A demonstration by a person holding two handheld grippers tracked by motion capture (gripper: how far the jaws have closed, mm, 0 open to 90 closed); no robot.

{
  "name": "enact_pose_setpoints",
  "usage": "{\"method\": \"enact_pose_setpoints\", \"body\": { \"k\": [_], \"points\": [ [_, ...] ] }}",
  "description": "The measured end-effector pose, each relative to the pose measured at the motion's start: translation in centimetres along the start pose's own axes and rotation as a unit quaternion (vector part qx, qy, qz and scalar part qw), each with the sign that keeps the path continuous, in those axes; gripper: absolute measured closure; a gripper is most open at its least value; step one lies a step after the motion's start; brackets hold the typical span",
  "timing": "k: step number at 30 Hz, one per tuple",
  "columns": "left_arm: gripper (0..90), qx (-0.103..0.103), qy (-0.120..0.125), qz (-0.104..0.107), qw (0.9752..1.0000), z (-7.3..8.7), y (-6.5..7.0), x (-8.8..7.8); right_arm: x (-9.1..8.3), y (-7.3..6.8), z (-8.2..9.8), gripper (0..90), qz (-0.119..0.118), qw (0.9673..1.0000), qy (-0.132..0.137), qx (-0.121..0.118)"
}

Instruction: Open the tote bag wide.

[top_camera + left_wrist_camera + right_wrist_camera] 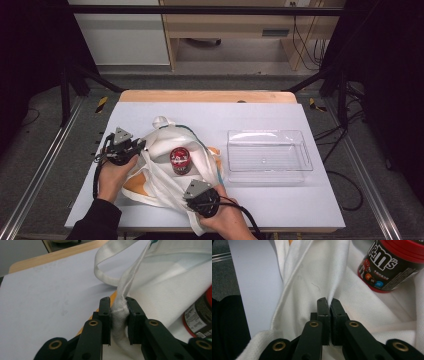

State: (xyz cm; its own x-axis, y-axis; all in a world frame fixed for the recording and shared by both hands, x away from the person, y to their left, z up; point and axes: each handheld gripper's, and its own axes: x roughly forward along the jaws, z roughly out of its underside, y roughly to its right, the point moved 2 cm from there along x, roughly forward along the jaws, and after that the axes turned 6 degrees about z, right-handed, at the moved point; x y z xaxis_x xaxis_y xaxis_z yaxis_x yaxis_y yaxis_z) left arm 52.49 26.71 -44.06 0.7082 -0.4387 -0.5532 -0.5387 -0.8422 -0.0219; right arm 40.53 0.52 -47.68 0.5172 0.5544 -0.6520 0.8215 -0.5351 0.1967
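A white cloth tote bag (165, 170) lies on the white table, spread open around a dark M&M's can (179, 161) with a red lid. My left gripper (136, 148) is shut on the bag's left edge; the bunched white cloth (119, 315) sits pinched between its jaws, and the can (200, 315) shows at the right. My right gripper (192, 192) is shut on the bag's near edge, with a thin fold of cloth (328, 300) between its jaws and the can (387, 265) just beyond. A strap loop (110, 265) lies on the table past the left gripper.
An empty clear plastic tray (268, 156) stands to the right of the bag. The table (280, 205) has a wooden strip along its far edge. Black frame bars run down both sides, and cables lie on the floor at the right.
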Motion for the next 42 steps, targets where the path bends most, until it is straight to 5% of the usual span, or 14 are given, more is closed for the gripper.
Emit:
{"method": "enact_pose_setpoints", "body": {
  "k": [8, 16, 23, 26, 33, 37, 42],
  "points": [
    [61.4, 0.020, 0.034, -0.004, 0.9992, -0.8, 1.6, -2.7, -1.4, 0.5, -0.8, 60.5, -0.010, 0.9999, 0.008, 0.001],
    [56.9, 0.041, 0.046, 0.002, 0.9981, -1.0, 3.3, -6.1, -2.9, 0.6, -1.3, 59.4, -0.015, 0.9998, 0.016, -0.002],
    [53.1, 0.080, 0.054, 0.039, 0.9946, -1.0, 6.5, -8.5, -5.1, 2.1, -2.1, 56.2, -0.006, 0.9994, 0.033, 0.010],
    [48.3, 0.096, 0.069, 0.069, 0.9906, -0.9, 7.9, -8.6, -6.4, 3.5, -2.8, 53.4, 0.004, 0.9990, 0.041, 0.016],
    [39.4, 0.111, 0.036, 0.130, 0.9846, -0.2, 10.6, -7.1, -7.4, 6.7, -4.7, 44.5, 0.023, 0.9986, 0.040, 0.028],
    [36.1, 0.126, 0.024, 0.144, 0.9812, 0.0, 11.5, -6.3, -7.1, 8.5, -5.8, 39.6, 0.029, 0.9985, 0.032, 0.033],
    [32.5, 0.119, 0.018, 0.157, 0.9802, 0.3, 11.7, -5.2, -5.5, 11.0, -7.3, 31.4, 0.037, 0.9987, 0.017, 0.033]
  ]
}}
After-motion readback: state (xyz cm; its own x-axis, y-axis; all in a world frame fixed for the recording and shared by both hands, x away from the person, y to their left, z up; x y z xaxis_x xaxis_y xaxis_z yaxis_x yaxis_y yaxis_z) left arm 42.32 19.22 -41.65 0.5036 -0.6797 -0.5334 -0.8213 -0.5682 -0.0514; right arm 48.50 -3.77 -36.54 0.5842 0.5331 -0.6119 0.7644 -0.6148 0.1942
